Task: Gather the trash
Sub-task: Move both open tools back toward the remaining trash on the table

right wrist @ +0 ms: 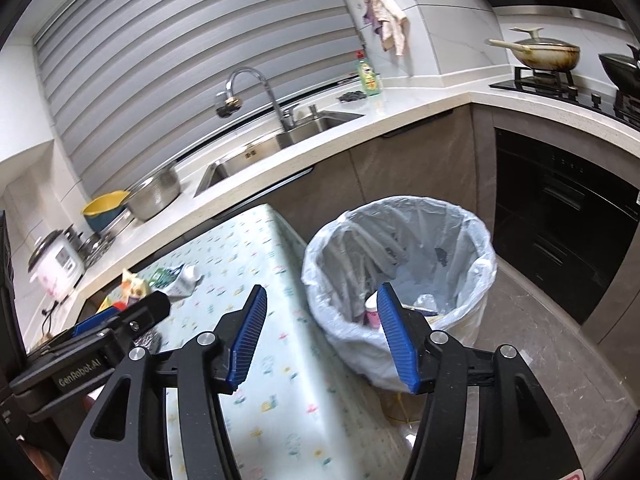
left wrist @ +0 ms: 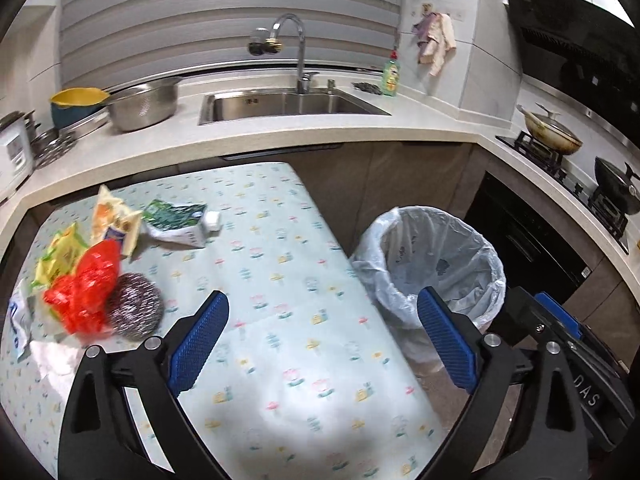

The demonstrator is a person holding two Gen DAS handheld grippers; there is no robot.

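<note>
A pile of trash lies at the left of the floral-clothed table: a red plastic bag, a steel wool scrubber, yellow wrappers, an orange-and-white carton and a crushed green-and-white carton. A bin with a white liner stands on the floor right of the table; it also shows in the right wrist view with some trash inside. My left gripper is open and empty above the table. My right gripper is open and empty by the bin's near rim.
A counter runs behind with a sink, faucet, steel colander, yellow bowl and dish soap bottle. A stove with pans is at the right, an oven below. A rice cooker stands at the left.
</note>
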